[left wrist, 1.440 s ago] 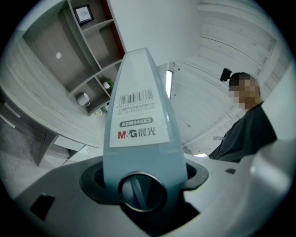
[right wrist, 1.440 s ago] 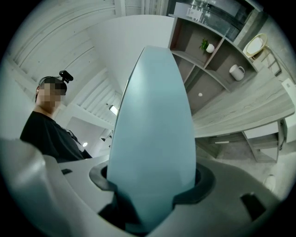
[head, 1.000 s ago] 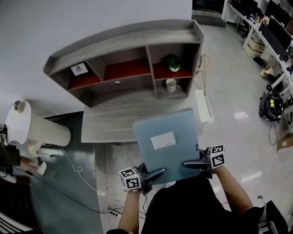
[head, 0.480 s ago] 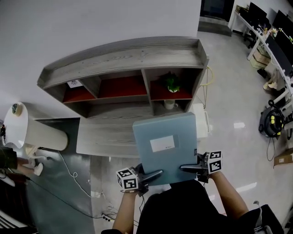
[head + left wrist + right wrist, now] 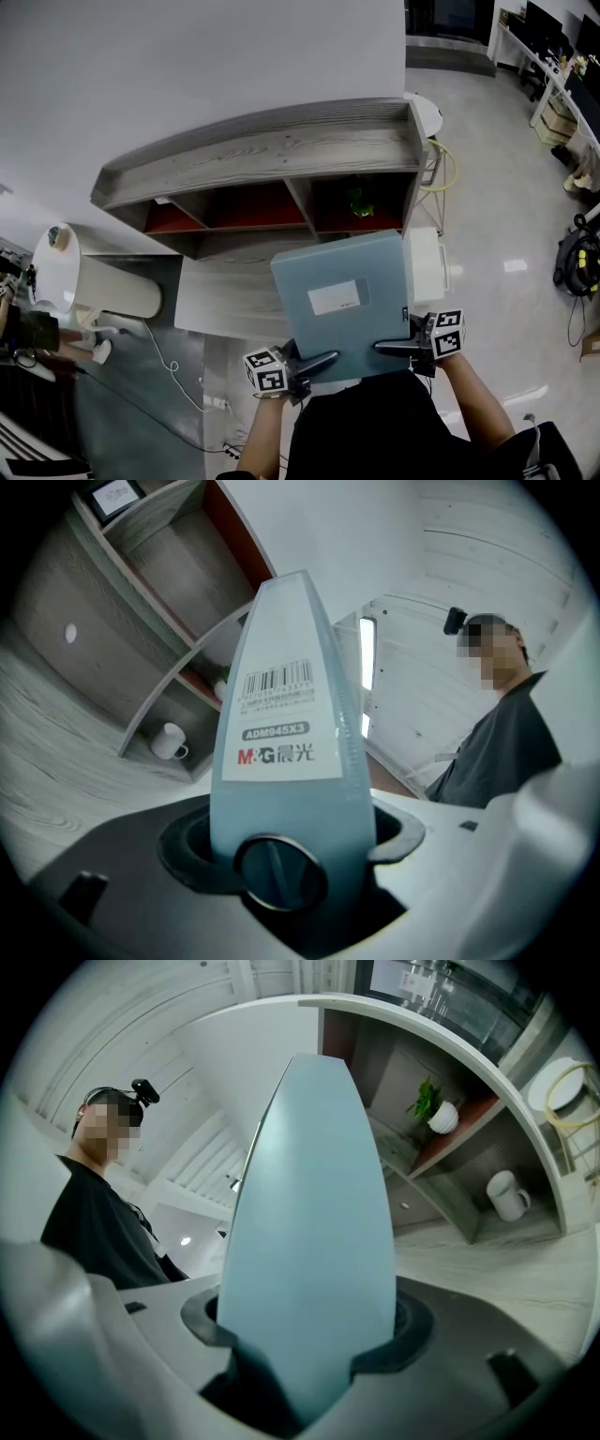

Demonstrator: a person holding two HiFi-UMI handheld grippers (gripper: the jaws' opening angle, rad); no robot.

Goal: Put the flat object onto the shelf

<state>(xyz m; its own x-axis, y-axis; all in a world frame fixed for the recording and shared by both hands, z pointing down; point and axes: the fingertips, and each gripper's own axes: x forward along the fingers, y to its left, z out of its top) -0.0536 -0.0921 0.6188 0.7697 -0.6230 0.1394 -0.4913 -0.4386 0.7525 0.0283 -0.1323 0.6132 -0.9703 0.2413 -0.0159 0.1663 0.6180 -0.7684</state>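
A flat light-blue file box [image 5: 342, 300] with a white label is held level in front of me, one gripper at each near corner. My left gripper [image 5: 314, 361] is shut on its labelled spine edge [image 5: 281, 724], and the jaws [image 5: 281, 850] clamp it from both sides. My right gripper [image 5: 394, 347] is shut on the opposite plain edge [image 5: 309, 1232], which sits between its jaws [image 5: 309, 1340]. The grey wooden shelf [image 5: 272, 155] with red back panels stands just beyond the box, which overlaps the shelf's lower right compartment in the head view.
A grey desk top [image 5: 230, 295] lies under the shelf. A potted plant [image 5: 359, 200] and a white mug [image 5: 507, 1194] sit in the right compartments, a small framed picture [image 5: 114, 494] at far left. A white cylinder [image 5: 98, 281] and floor cables [image 5: 178, 375] lie left.
Both grippers have carried the box toward the shelf. The shelf now shows nearer and more from above, and the box covers the mug compartment.
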